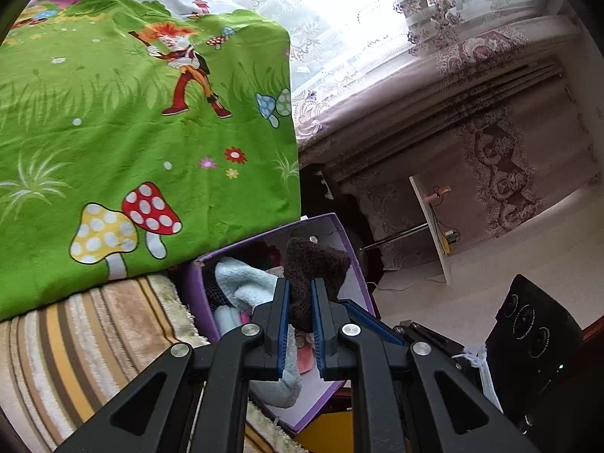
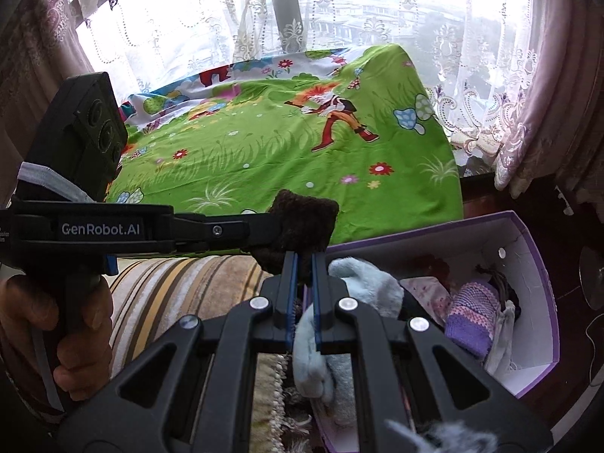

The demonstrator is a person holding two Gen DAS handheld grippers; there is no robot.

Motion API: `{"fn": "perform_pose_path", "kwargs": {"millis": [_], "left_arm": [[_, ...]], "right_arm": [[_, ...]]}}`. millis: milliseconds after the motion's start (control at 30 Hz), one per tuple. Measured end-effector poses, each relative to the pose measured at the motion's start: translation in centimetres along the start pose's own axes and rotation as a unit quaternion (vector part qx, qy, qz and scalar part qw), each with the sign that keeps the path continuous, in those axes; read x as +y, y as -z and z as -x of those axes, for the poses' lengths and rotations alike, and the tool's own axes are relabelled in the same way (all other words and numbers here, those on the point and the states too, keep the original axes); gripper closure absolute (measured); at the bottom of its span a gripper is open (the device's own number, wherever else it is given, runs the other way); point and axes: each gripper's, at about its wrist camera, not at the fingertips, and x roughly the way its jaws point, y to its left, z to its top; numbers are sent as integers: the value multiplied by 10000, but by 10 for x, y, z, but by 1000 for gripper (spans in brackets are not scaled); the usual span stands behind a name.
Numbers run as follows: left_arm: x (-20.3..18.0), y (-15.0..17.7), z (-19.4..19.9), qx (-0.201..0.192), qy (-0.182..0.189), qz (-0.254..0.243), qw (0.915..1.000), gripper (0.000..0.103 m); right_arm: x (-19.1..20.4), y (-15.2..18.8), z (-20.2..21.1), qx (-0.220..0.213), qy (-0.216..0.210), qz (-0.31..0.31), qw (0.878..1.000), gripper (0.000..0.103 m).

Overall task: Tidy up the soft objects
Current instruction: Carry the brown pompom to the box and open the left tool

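Lettering "GenRobot.AI", white on black, legible on the side of the left hand-held gripper (image 2: 292,226) in the right wrist view, at 9 o'clock. Further small print at the far left edge, cut off, unreadable. No other writing legible in either view.

Left hand-held gripper (image 1: 300,294) clamped on a dark brown knitted piece (image 1: 315,275), held above the purple box (image 1: 351,249) at 6 o'clock in its own view. Right hand-held gripper (image 2: 302,264) closed on the lower edge of the same brown knitted piece (image 2: 302,226); both grip it at once, left from 9 o'clock, right from below. Exact kind of garment hard to make out.

Purple box (image 2: 543,275) white inside, at 4 o'clock in the right wrist view, beside the bed. Inside: pale blue fleecy sock (image 2: 362,283), lilac striped knit (image 2: 472,317), pinkish cloth partly buried, darker items too shadowed to name. Near end of the box hidden behind the gripper linkage. Grey fluff at the bottom edge, blurred, unidentified.

Green cartoon bedsheet (image 1: 151,120) printed with mushrooms, flowers and an orange-haired figure, no captions. Striped plush blanket (image 1: 75,358) under it at 8 o'clock, fringe touching the box.

Left hand (image 2: 75,324) on the handle at 8 o'clock, partly cut by the frame. Black camera module (image 1: 536,324) with three round lenses at 4 o'clock in the left wrist view, markings around the lenses too small to read.
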Motion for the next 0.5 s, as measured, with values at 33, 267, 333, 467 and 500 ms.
{"fn": "perform_pose_path", "kwargs": {"millis": [33,267,333,467,500], "left_arm": [[-5,1,-6,45,0,-36,10000,91],[-48,6,-58,445,-63,-391,9982,91],[-58,8,-71,525,-95,-469,9975,91],[-72,10,-99,692,-250,-587,9956,87],[-74,11,-105,733,-310,-601,9950,86]], "right_arm": [[-6,2,3,-9,41,-49,10000,94],[-55,17,20,-13,401,-473,9981,94],[-69,20,23,-8,516,-578,9970,93],[-97,28,29,13,816,-824,9933,93],[-103,30,31,28,905,-859,9922,93]]}}
